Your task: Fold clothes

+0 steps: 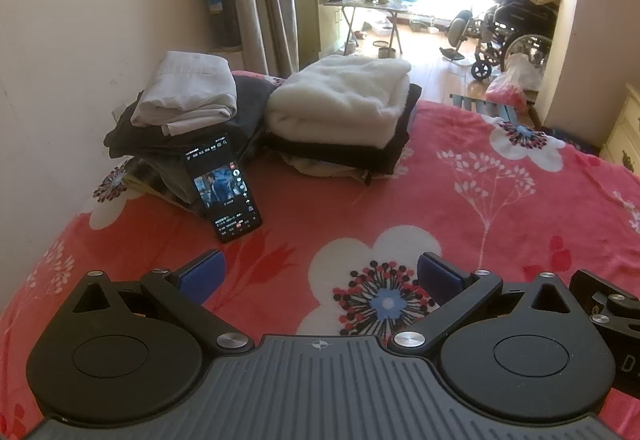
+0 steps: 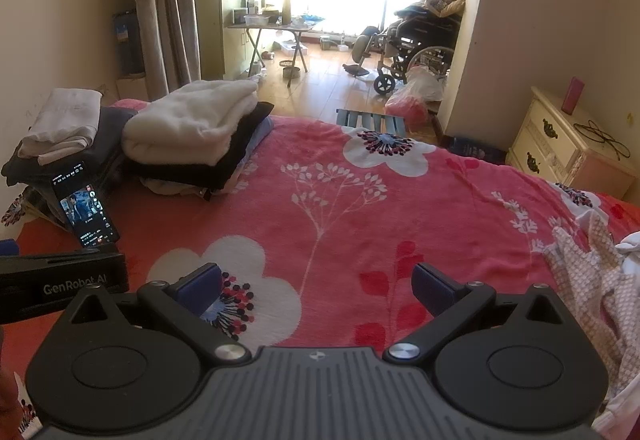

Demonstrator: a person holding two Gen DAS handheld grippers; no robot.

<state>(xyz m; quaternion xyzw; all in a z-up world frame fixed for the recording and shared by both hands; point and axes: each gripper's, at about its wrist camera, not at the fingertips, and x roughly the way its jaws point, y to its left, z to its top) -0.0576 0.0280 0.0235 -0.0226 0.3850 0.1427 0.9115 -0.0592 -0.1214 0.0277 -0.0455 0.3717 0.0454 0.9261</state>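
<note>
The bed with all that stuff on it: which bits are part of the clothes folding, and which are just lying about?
Part of the folding:
- left tongs and right tongs, both open, holding nothing
- two folded stacks
- unfolded checked garment

Just lying about:
- phone playing a video, propped against a stack
- wheelchair
- folding table
- nightstand

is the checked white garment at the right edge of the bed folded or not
Not folded. The checked white garment lies crumpled on the red floral blanket, unlike the folded stacks opposite.

Black left tongs (image 1: 320, 274), blue pads (image 1: 202, 274), silver screws, ribbed grey body
</note>
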